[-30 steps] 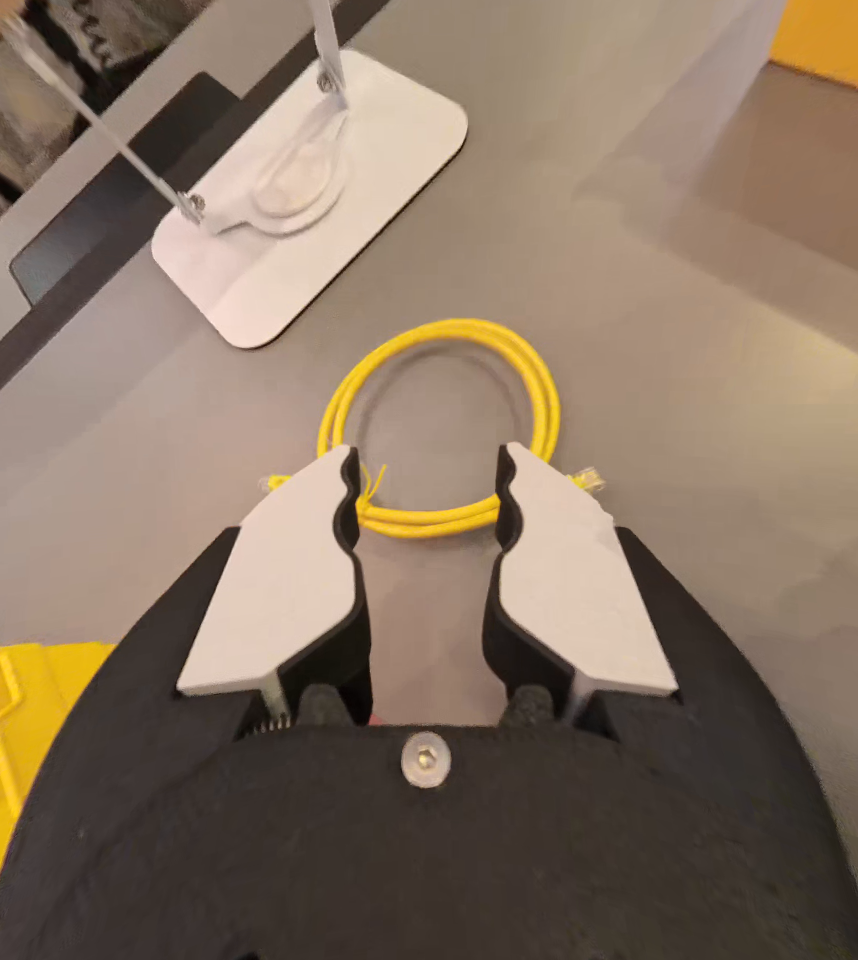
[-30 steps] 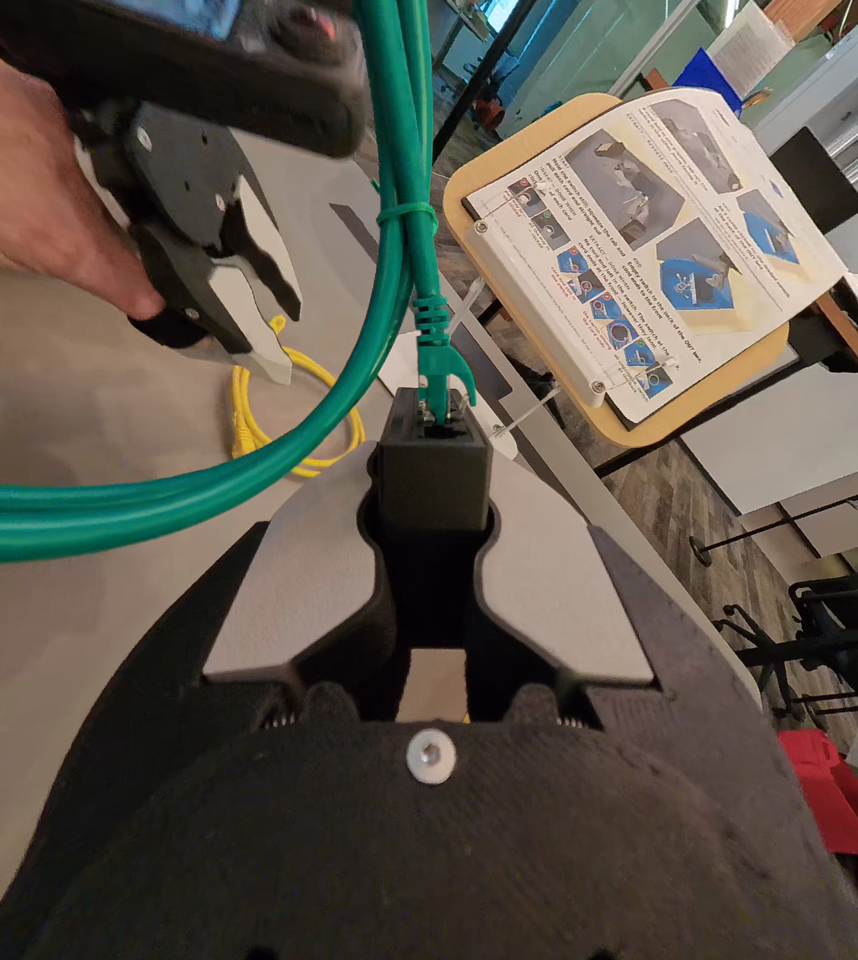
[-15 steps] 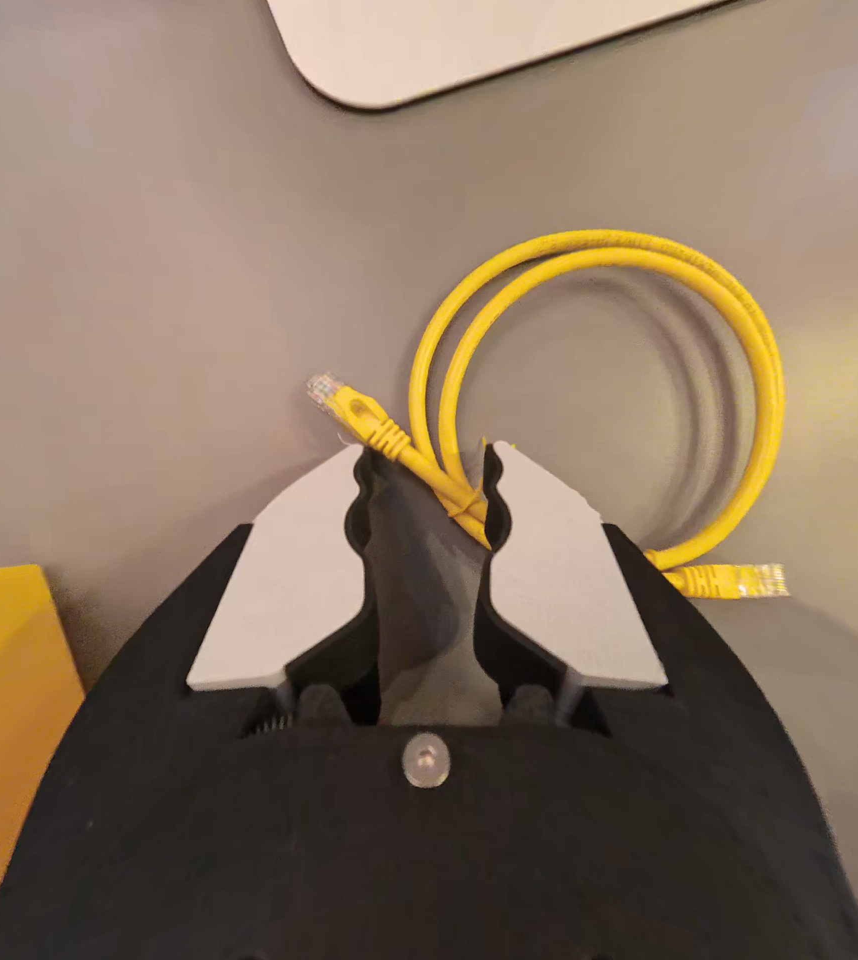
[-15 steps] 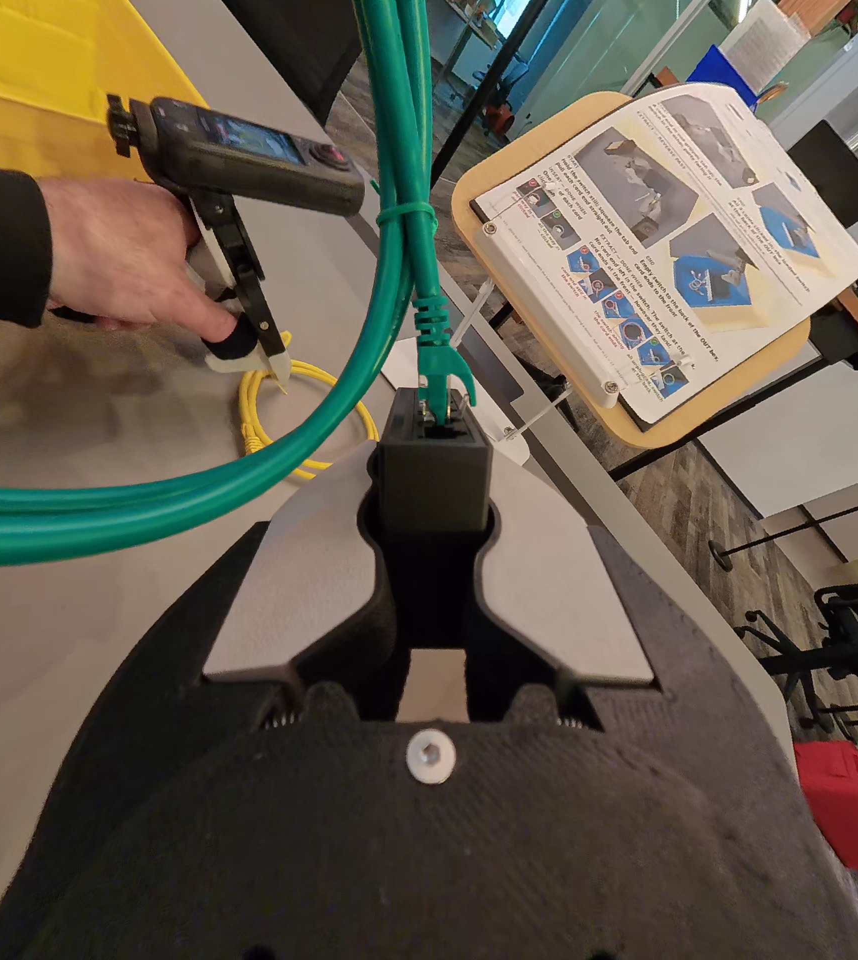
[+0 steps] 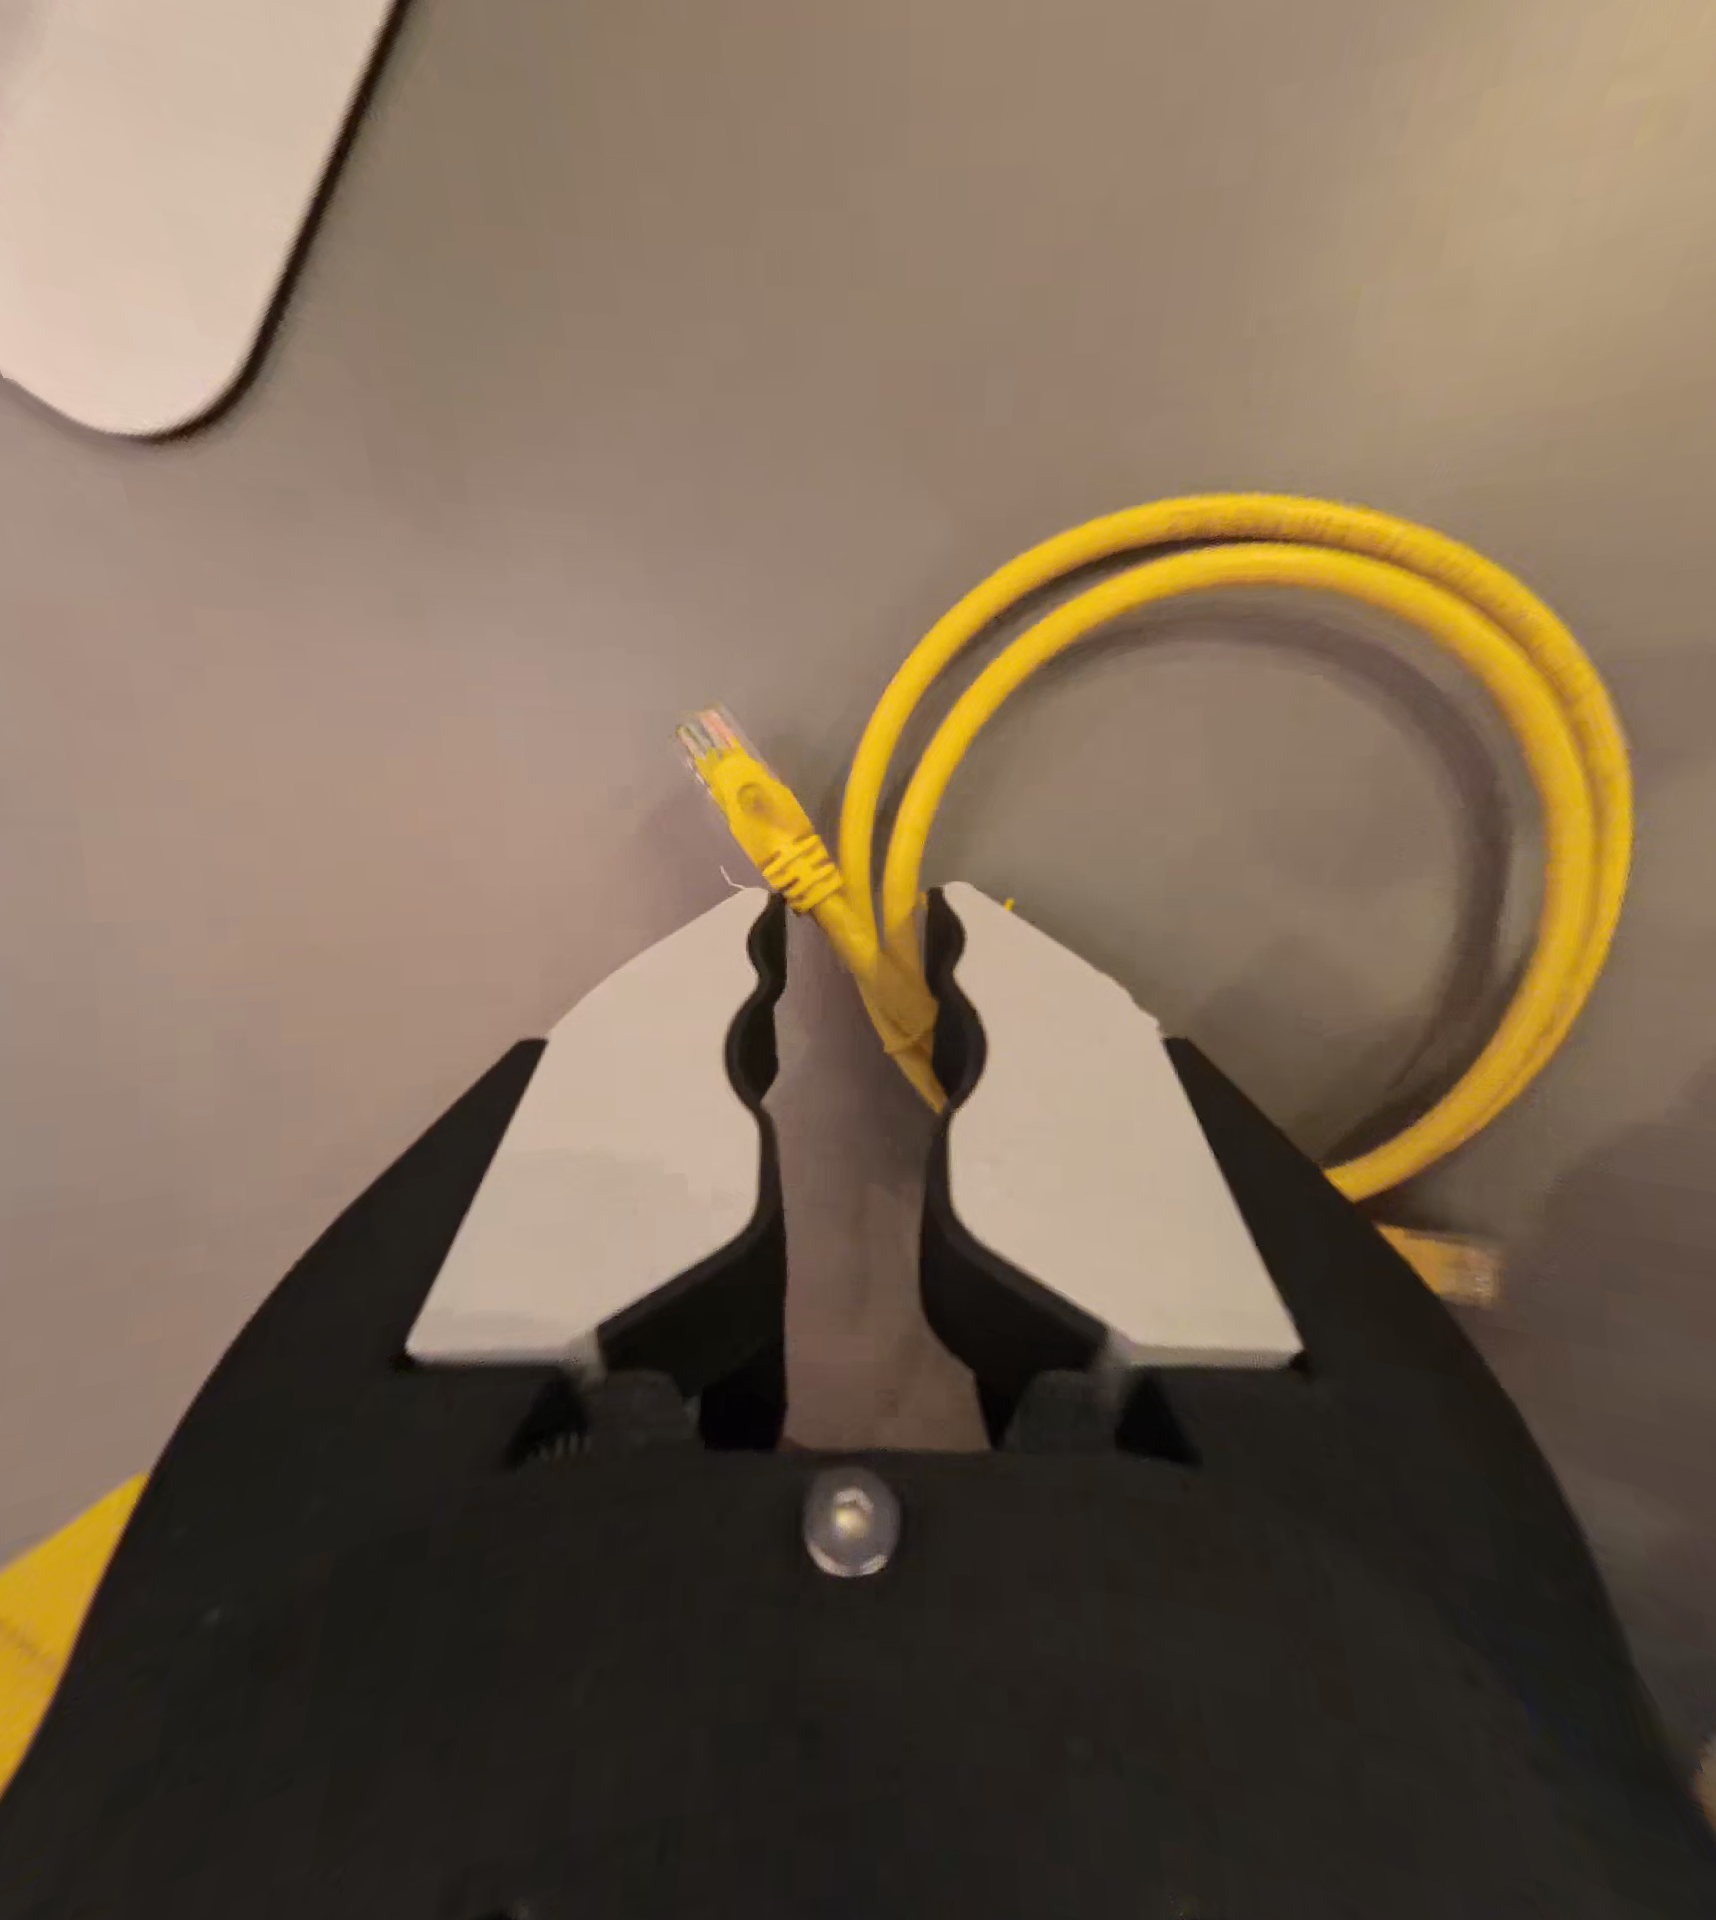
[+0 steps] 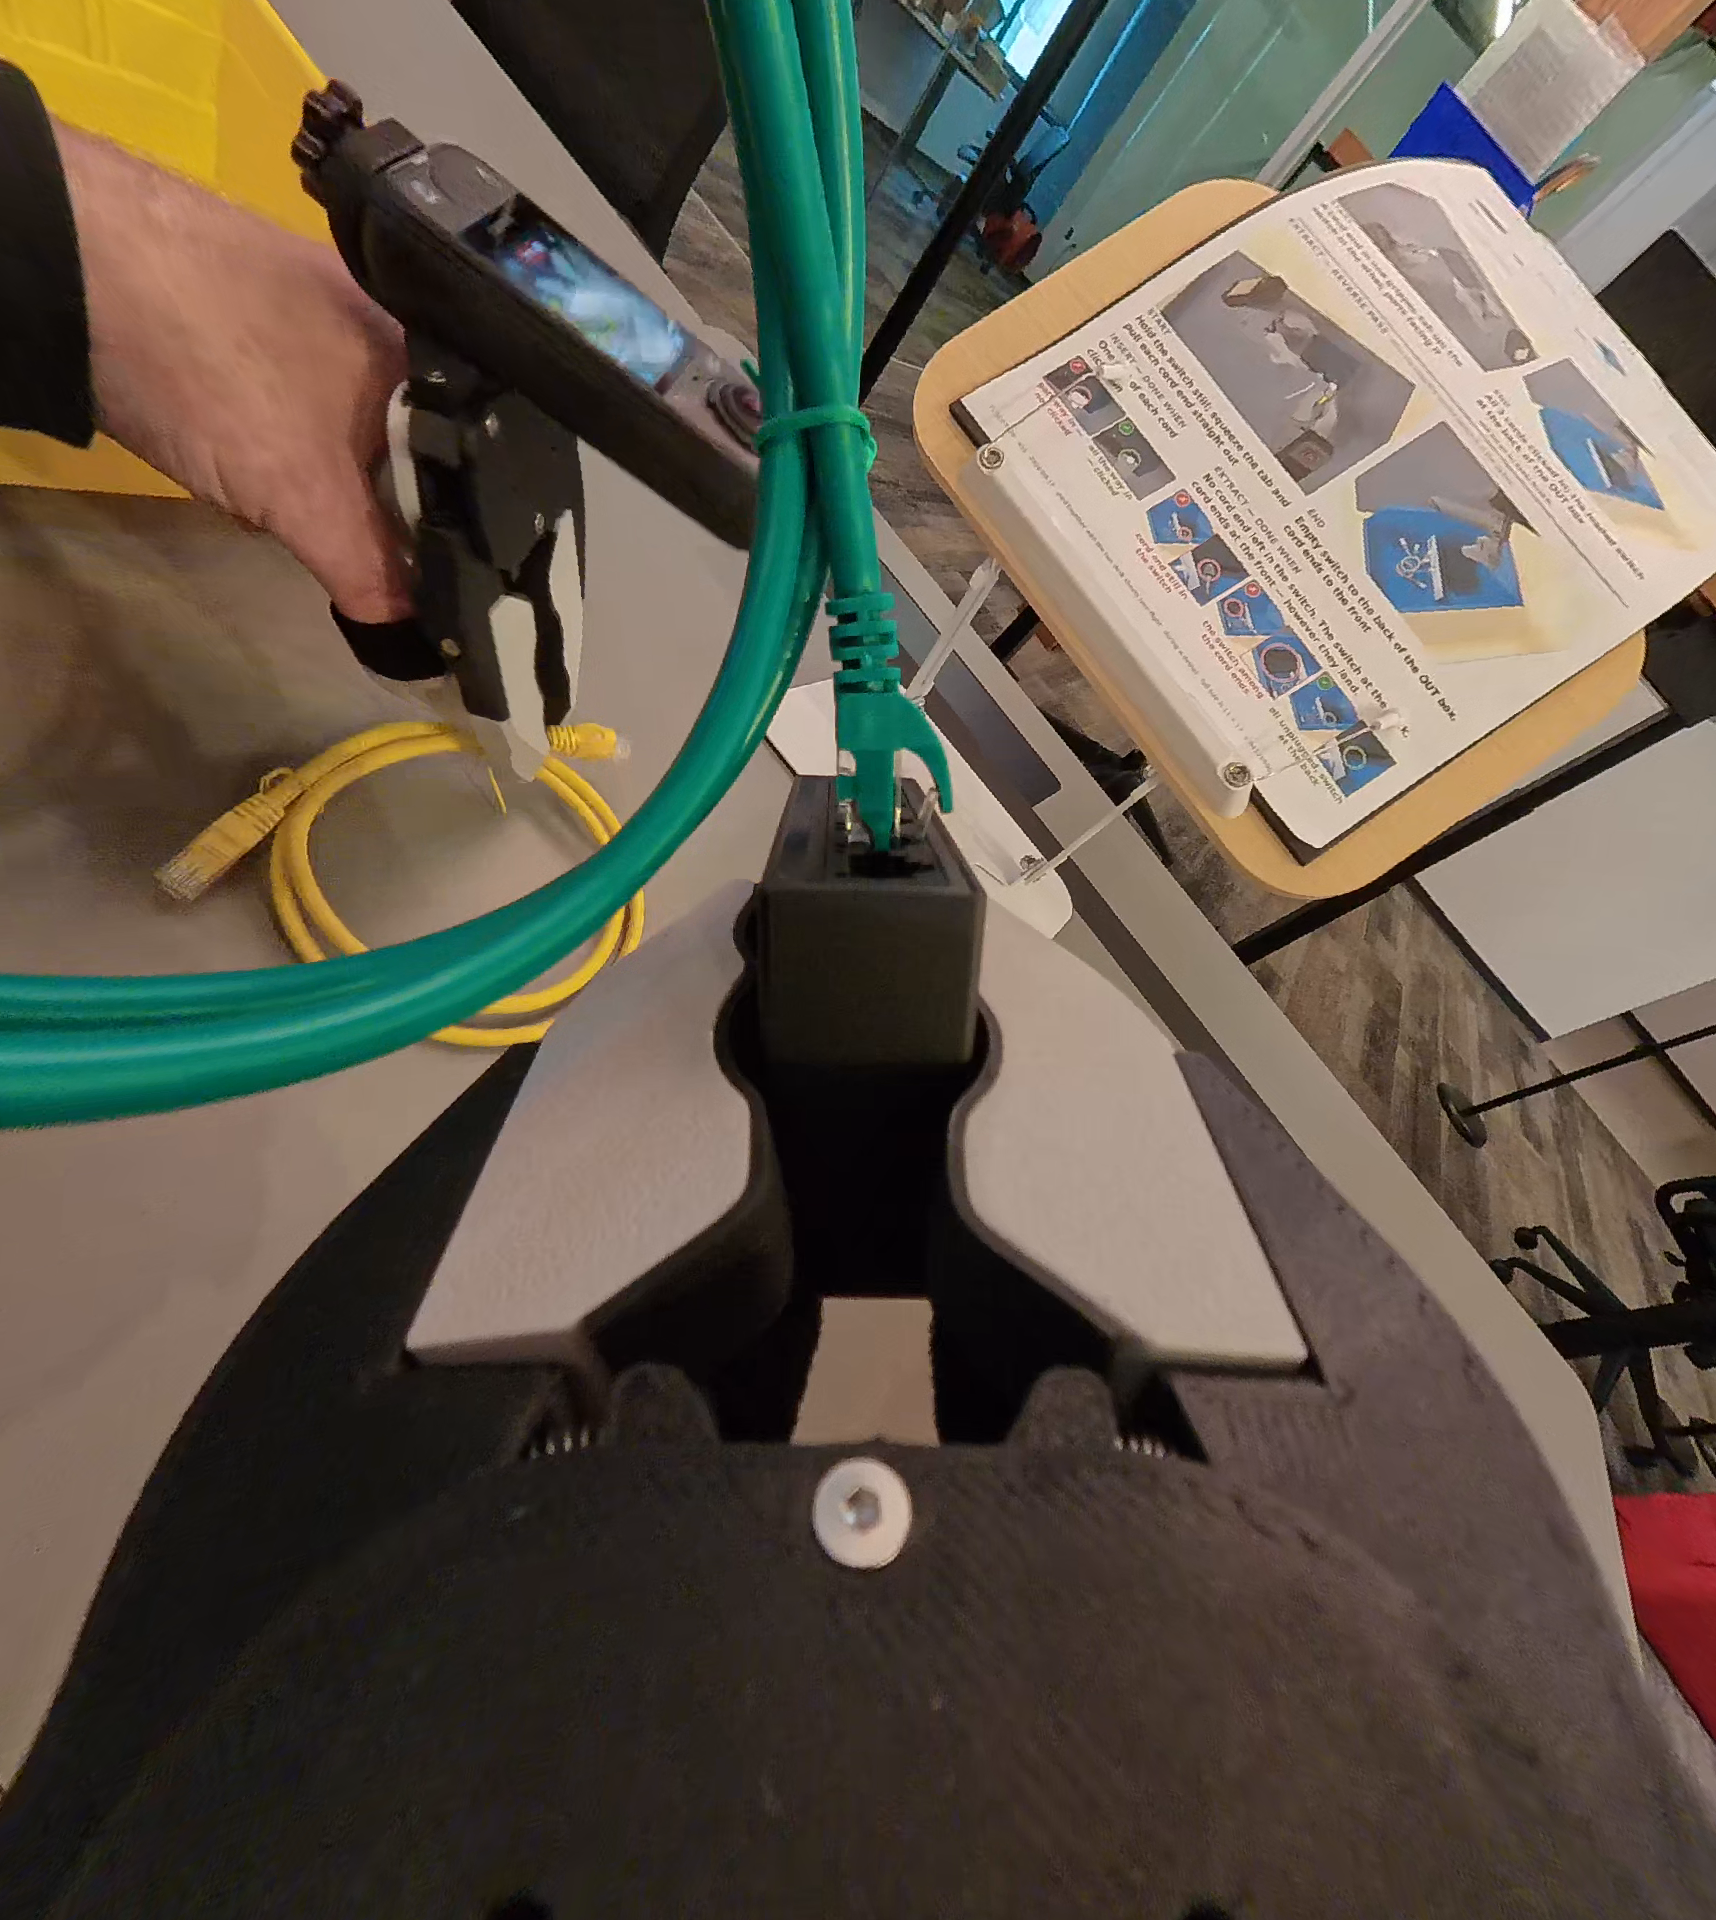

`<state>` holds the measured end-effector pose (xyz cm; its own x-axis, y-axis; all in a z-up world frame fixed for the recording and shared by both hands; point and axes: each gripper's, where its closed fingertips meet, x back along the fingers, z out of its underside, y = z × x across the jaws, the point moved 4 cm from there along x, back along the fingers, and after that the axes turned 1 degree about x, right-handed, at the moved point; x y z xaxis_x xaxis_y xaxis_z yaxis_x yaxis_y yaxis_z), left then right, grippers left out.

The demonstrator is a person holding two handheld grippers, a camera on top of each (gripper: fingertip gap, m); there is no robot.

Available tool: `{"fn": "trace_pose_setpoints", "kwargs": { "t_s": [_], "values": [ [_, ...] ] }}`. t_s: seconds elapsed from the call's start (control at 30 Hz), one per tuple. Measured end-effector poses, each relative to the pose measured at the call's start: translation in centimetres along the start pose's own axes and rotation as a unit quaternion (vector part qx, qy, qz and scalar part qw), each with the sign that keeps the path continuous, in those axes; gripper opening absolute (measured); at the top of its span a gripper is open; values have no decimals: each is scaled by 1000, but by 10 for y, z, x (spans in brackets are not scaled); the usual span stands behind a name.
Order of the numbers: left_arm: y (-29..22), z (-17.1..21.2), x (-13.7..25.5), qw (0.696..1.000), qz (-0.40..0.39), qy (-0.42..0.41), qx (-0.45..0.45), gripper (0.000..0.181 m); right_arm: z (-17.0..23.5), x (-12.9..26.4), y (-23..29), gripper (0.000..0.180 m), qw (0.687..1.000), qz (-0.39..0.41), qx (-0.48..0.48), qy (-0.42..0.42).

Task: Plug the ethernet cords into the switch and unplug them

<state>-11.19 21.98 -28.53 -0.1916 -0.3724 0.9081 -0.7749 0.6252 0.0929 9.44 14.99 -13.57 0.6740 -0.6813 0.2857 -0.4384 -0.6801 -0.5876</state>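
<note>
Grey tabletop in an open workroom; wood-look floor and chairs beyond its far edge.

Right gripper: jaws pressed against both sides of the black switch, held port-side away from the camera. Green cord is plugged into a port on that face; its bundled loops, bound with a green tie, sweep off to the left and up out of frame.

Left gripper: jaws slightly spread around the yellow cord just behind one plug, cord lying against the right-hand jaw, gap on the other side. The plug pokes out past the tips. The rest of the coil lies flat on the tabletop, second plug at its near side.

Farther off: white base plate, yellow bin, tilted instruction board.
</note>
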Motion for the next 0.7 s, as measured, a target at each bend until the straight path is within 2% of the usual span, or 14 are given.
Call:
{"fn": "trace_pose_setpoints", "kwargs": {
  "t_s": [0.07, 0.17, 0.23, 0.37, 0.47, 0.57, 0.6, 0.67, 0.7],
  "values": [
    [0, -4, 1, 999, 4, -25, 32, 37, -1, 0, 0, 29, 1000, -1, 0, -1],
    [7, -9, -3, 994, -5, -49, 101, 42, -2, 1, 1, 29, 1000, -2, 1, -2],
    [21, -1, -11, 986, -48, -33, 154, 37, -2, 1, 1, 29, 1000, -1, 0, -2],
    [21, 0, -20, 964, -17, -77, 254, 19, -1, 1, 0, 30, 1000, 0, 0, -2],
    [19, 0, -21, 967, -43, -79, 239, 15, -1, 1, 0, 30, 1000, -1, -2, -2],
    [11, -5, -22, 972, -20, -78, 219, 36, -2, 1, 0, 29, 1000, -1, -2, -3],
    [9, -6, -23, 977, -28, -72, 199, 35, -2, 1, 0, 29, 1000, 0, -1, -4],
    [4, -10, -25, 983, -31, -82, 163, 14, -3, 1, 0, 29, 1000, 0, -1, -5],
    [2, -11, -26, 984, -42, -88, 148, 13, -4, 2, 1, 29, 1000, 0, 0, -5]
  ]
}}
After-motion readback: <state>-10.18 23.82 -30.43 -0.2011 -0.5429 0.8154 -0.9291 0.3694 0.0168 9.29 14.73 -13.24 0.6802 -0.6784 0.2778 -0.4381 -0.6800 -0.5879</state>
